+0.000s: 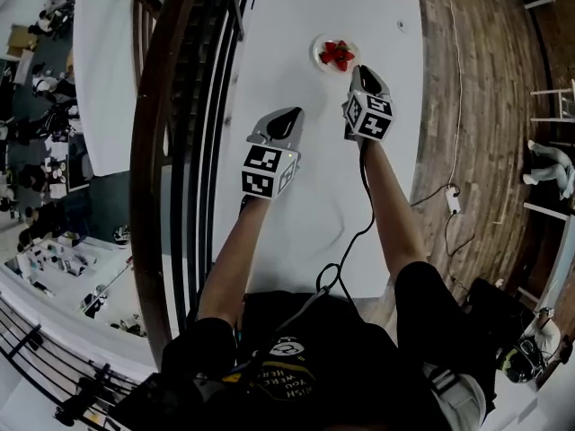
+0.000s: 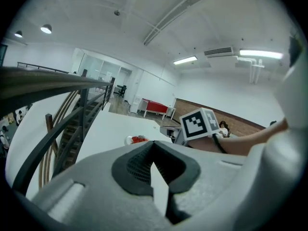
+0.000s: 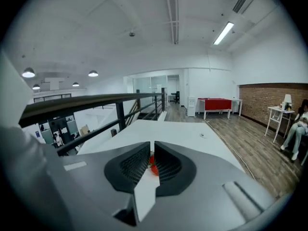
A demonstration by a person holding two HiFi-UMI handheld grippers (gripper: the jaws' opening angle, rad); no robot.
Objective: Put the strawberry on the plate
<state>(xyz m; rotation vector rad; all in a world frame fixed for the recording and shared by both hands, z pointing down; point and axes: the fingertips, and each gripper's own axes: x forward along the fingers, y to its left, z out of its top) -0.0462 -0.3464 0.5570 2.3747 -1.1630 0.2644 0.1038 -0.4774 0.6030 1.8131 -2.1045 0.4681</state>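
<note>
Red strawberry pieces lie on a small white plate at the far end of the white table. My right gripper hovers just right of the plate, its jaws drawn to a thin slit with nothing gripped. In the right gripper view the strawberry shows as a red speck through that slit, beyond the right gripper. My left gripper sits further back and to the left, shut and empty. From the left gripper I see the plate, the strawberry and the right gripper's marker cube.
A dark stair railing runs along the table's left edge. Wooden floor lies past the right edge. A black cable trails from the right gripper across the table's near part. A small round fitting sits near the far right corner.
</note>
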